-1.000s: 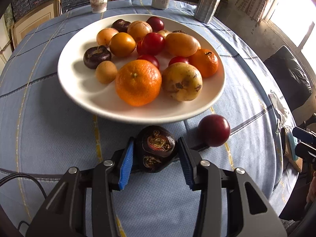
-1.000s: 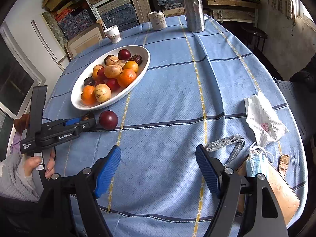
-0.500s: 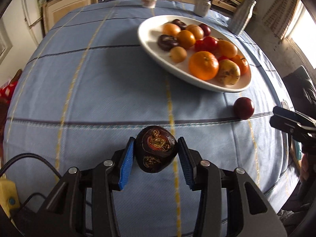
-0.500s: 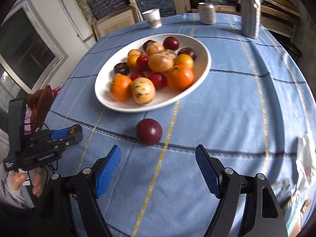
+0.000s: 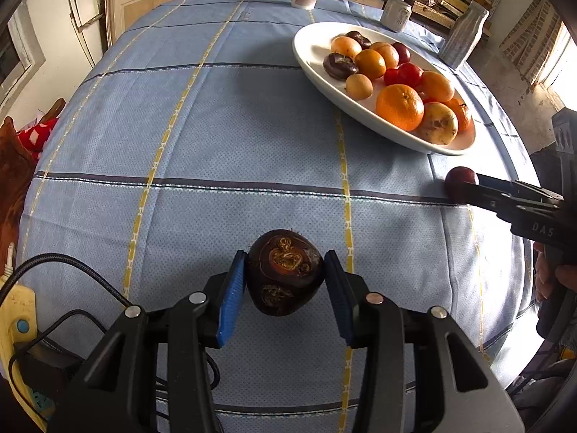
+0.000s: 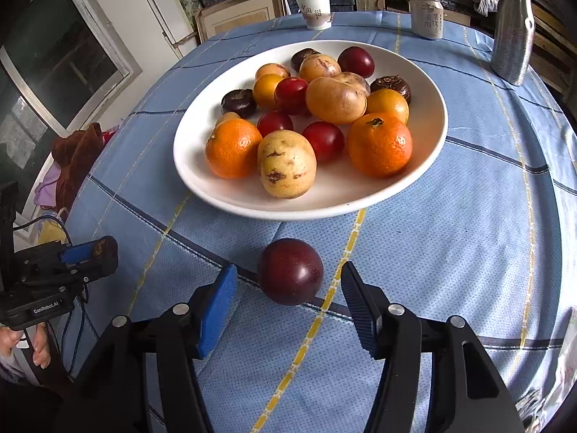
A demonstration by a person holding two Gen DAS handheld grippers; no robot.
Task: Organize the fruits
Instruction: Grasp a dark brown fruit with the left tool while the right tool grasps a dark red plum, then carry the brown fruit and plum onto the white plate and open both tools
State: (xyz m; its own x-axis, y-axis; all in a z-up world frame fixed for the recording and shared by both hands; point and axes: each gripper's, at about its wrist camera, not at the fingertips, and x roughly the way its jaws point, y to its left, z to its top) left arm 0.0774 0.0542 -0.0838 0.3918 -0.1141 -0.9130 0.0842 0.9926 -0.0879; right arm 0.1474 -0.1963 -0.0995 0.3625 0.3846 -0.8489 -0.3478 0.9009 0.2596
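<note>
Plum [image 6: 290,276] sits between right claw [image 6: 288,306] pads; left claw [image 6: 88,252] reads "GenRobot.AI".

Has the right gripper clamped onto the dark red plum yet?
No: the right gripper straddles the dark red plum on the tablecloth, with gaps visible beside both blue pads.

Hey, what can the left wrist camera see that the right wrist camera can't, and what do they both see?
Left wrist only: the face of the dark brown, split-open fruit clamped in the left gripper.

Right wrist only: the visible gaps between the right gripper pads and the dark red round plum; its jaws have just been closing.

Both: the white oval plate of fruit, blue checked tablecloth, white paper cup.
</note>
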